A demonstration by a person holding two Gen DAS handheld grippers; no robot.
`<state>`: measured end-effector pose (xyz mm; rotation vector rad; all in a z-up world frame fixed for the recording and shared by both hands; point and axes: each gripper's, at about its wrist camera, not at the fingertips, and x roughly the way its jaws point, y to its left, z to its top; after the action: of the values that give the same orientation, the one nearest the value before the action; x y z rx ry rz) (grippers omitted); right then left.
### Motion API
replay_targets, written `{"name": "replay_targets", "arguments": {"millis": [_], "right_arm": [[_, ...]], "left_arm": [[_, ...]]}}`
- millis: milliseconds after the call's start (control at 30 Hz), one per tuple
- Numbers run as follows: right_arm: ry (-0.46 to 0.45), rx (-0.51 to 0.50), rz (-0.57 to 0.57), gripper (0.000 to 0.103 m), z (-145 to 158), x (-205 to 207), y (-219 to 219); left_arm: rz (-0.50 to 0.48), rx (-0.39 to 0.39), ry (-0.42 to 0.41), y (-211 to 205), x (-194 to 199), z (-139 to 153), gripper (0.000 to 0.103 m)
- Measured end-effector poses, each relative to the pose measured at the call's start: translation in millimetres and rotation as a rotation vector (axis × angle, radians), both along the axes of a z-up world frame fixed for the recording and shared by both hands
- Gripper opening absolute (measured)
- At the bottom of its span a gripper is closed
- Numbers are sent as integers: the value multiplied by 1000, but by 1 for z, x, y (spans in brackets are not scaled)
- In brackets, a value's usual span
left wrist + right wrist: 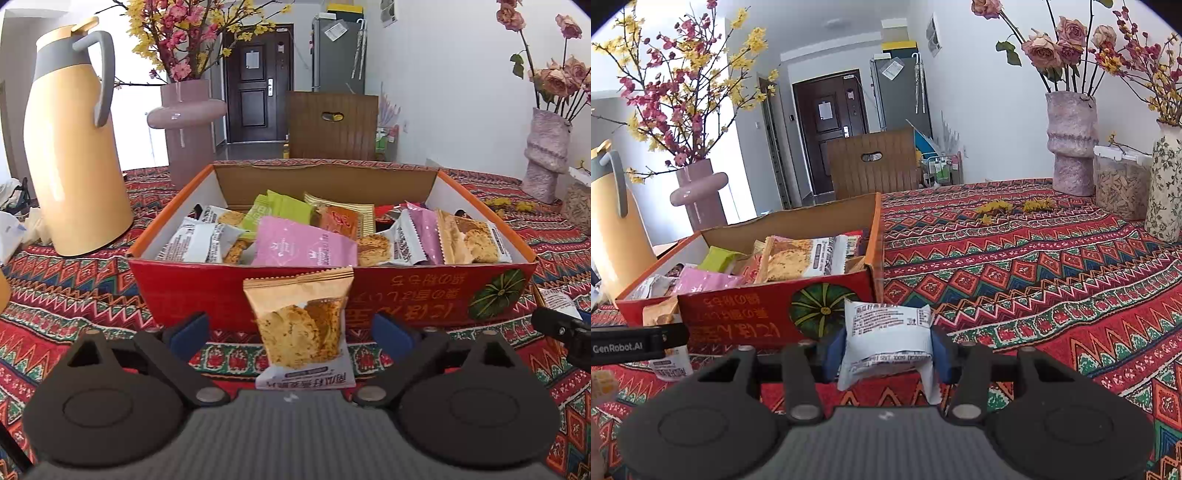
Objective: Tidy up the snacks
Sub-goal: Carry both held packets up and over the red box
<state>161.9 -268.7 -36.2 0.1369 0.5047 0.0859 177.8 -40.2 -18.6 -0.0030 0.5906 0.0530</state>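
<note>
Left wrist view: your left gripper (pixel 291 332) stands spread wide, its blue pads well apart on either side of an orange cracker packet (pixel 301 325) that stands upright between them, touching neither pad as far as you can tell. At 12 o'clock sits the red snack box (pixel 184 291), open and already heaped with packets: about ten show, among them two pink, one green and several cracker packs. A yellow thermos jug (pixel 74 155) stands at 10 o'clock and a pink vase (pixel 188 122) at 11.

Right wrist view: your right gripper (pixel 888 349) pinches a white snack packet (pixel 886 339) between its pads, just in front of the box's near right corner, at 12 o'clock. The cloth-covered table (pixel 1052 277) from 1 to 3 o'clock carries no loose snacks, only fallen yellow petals, two vases and a jar.

Judging from this, most of the sorting is done: two packets remain outside the box, one in each gripper's reach.
</note>
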Motion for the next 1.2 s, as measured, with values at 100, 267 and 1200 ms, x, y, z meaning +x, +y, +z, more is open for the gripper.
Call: {"name": "replay_targets", "arguments": {"millis": [100,267,1200], "right_arm": [[-2,-3,3,48,0,-1,1],[-1,-12,4,48,0,-1,3],[-122,-63,26,48,24,-17,16]], "left_arm": [[-8,3,19,-2,3,-5,88],[-17,-1,52,-2,7,-10,59],[-73,23,-145,2,-41,39,41]]}}
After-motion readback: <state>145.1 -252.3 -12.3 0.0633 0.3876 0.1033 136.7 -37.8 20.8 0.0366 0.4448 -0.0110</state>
